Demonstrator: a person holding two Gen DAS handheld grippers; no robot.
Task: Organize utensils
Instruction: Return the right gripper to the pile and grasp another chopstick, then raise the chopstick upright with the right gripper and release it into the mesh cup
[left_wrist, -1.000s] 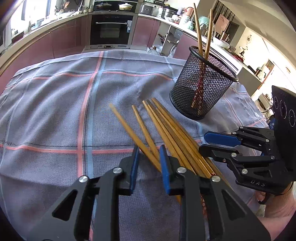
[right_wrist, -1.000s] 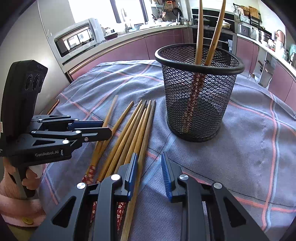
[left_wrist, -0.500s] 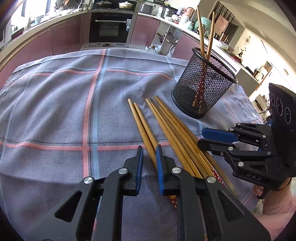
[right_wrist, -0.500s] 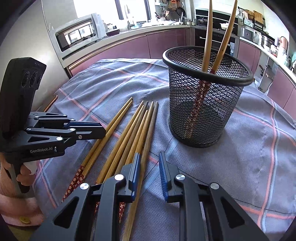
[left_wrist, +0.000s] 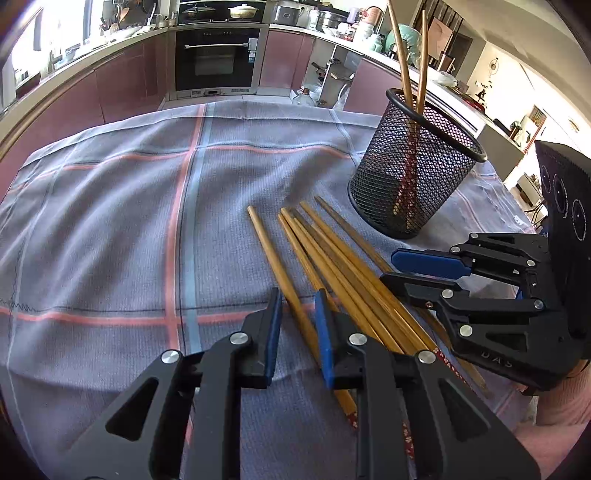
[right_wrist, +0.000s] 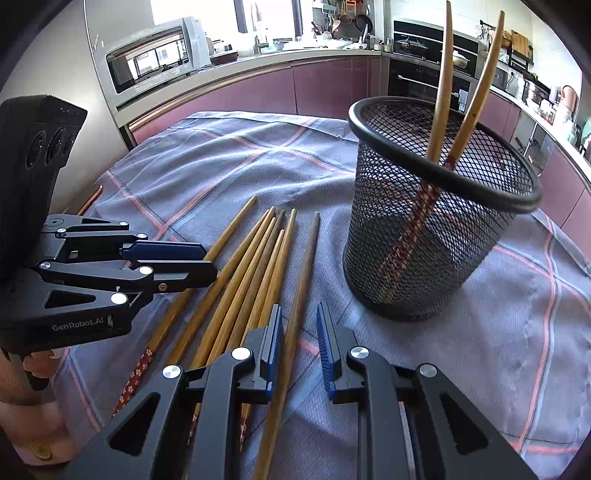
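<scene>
Two chopsticks (right_wrist: 445, 81) stand in the mesh cup (right_wrist: 436, 236); six or seven loose chopsticks (left_wrist: 332, 269) lie on the cloth-covered surface (left_wrist: 110, 221) beside it, so most of the work is left. Left gripper (left_wrist: 297, 314) has its jaws apart, straddling the leftmost stick without clamping. Right gripper (right_wrist: 299, 325) is likewise apart around the stick nearest the cup. Left view shows the sticks' tips clear of the cup; only the right view shows the red patterned handle ends (right_wrist: 138, 369) near the surface edge.
</scene>
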